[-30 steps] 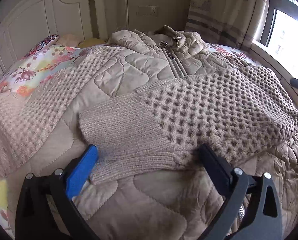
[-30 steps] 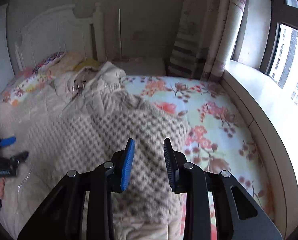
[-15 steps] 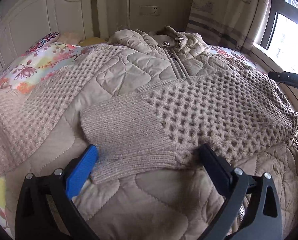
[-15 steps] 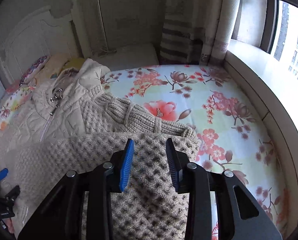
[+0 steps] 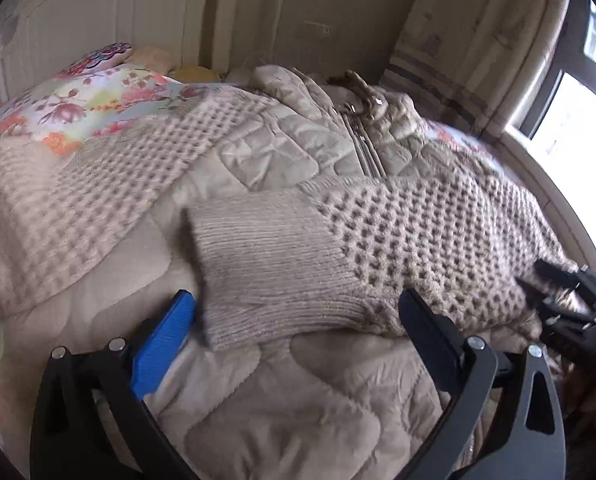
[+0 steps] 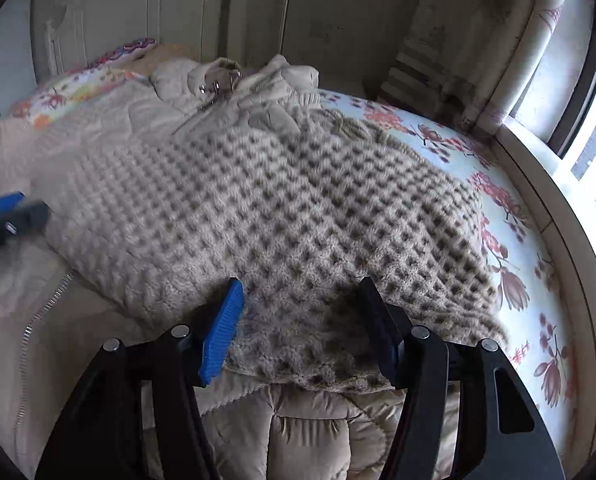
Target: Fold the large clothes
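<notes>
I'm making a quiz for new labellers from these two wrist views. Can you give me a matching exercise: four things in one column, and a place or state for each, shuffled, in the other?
Things:
1. beige waffle-knit sleeve with ribbed cuff
2. beige quilted zip jacket
3. floral bedsheet
4. left gripper

Places or states:
A. lies under the jacket
B. folded across the jacket's front
C. open, its fingers either side of the cuff
D. spread flat, zipped shut

Pairs: 1-B, 2-D, 3-A, 4-C

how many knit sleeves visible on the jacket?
2. One sleeve runs off toward the left bed edge; the other is folded across the jacket front, cuff between the open left gripper fingers.
</notes>
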